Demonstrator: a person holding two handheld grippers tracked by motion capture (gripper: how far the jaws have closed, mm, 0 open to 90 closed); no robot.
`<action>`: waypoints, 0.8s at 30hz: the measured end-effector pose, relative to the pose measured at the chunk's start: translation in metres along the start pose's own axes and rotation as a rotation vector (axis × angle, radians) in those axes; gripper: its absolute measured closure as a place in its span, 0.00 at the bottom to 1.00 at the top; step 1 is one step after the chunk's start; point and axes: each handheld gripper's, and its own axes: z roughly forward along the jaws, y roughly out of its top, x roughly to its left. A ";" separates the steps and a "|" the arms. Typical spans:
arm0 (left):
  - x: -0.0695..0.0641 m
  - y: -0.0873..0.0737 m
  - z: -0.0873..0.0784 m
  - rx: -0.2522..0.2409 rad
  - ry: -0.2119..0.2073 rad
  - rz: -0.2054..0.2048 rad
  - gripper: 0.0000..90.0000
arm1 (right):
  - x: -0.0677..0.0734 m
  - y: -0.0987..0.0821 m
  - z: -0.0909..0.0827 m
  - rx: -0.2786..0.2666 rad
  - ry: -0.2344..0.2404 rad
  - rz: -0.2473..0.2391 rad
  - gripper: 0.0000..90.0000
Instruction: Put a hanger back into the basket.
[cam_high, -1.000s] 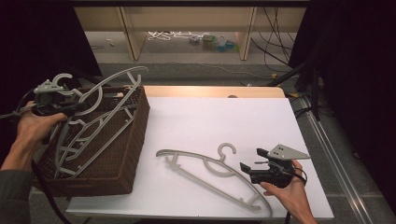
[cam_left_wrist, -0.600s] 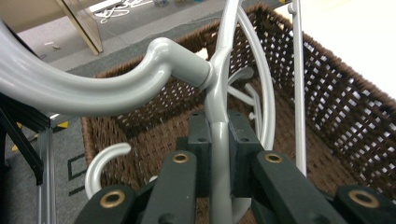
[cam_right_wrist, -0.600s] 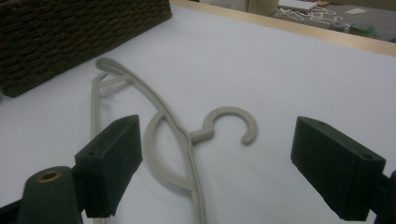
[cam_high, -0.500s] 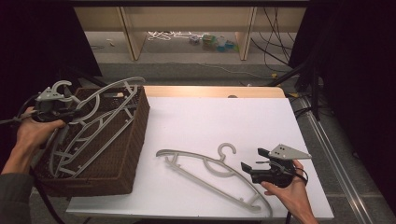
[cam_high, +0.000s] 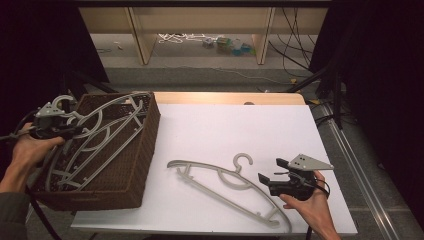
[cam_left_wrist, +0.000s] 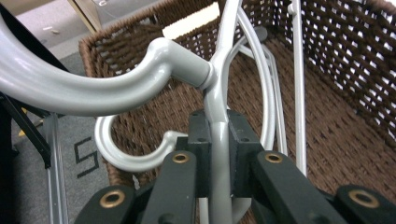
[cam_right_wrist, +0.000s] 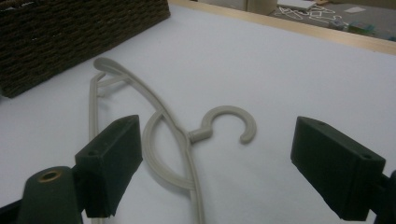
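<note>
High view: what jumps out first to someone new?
The brown wicker basket at the table's left edge, with grey hangers in it; the left tongs are shut on one grey hanger over it. Next, a lone beige hanger lies flat on the white table, front right, with the right tongs open just behind it.

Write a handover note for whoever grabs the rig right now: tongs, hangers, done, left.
Left tongs: shut on a grey hanger, gripped just below its hook, held over the wicker basket at the table's left.
Right tongs: open, empty, just short of the hanger on the table, hook between the jaws' line of sight.
Done: at least one more hanger already lies in the basket.
Left: set the held hanger down and release it, then probably pick up the table hanger with the right tongs and move it to the basket too.
</note>
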 end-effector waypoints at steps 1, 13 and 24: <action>0.000 -0.001 0.001 0.001 0.001 -0.001 0.91 | 0.000 0.000 0.000 0.002 0.000 0.000 0.19; -0.008 -0.001 0.013 0.048 0.007 0.022 0.91 | 0.000 -0.001 0.001 0.001 0.004 0.009 0.19; -0.014 -0.005 0.031 0.117 0.004 0.030 0.91 | -0.001 -0.001 0.001 -0.009 0.001 0.005 0.19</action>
